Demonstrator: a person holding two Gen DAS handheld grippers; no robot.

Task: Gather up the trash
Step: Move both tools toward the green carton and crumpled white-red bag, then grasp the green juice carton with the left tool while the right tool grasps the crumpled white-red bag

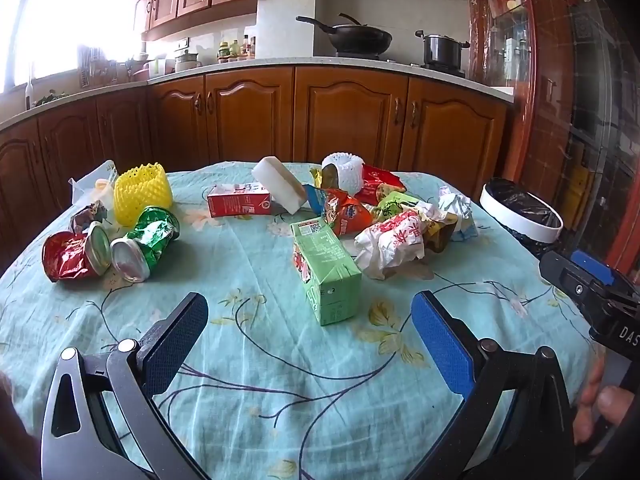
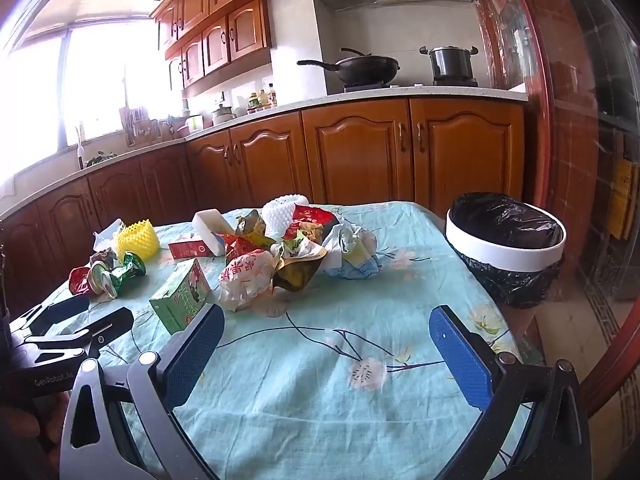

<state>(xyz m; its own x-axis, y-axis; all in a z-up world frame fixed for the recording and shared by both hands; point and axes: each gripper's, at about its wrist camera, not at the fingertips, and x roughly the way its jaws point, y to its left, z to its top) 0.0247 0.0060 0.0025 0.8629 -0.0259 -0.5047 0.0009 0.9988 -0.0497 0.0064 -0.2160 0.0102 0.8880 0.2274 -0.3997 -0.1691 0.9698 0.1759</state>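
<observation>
Trash lies on a table with a light blue floral cloth point(image 1: 280, 360). A green carton point(image 1: 326, 276) lies just ahead of my left gripper point(image 1: 310, 312), which is open and empty. A crumpled white wrapper point(image 1: 394, 242), snack bags point(image 1: 348, 212), a red carton point(image 1: 240, 200), a white sponge point(image 1: 280, 184), yellow foam net point(image 1: 142, 192) and crushed red and green cans point(image 1: 112, 250) lie beyond. My right gripper point(image 2: 326, 332) is open and empty over the cloth point(image 2: 320, 380), with the green carton point(image 2: 182, 292) and white wrapper point(image 2: 246, 280) ahead on the left.
A white bin with a black liner point(image 2: 506, 248) stands off the table's right edge; it also shows in the left wrist view point(image 1: 520, 212). Wooden kitchen cabinets point(image 1: 340, 120) run behind the table. White foam net point(image 1: 344, 172) sits at the far side.
</observation>
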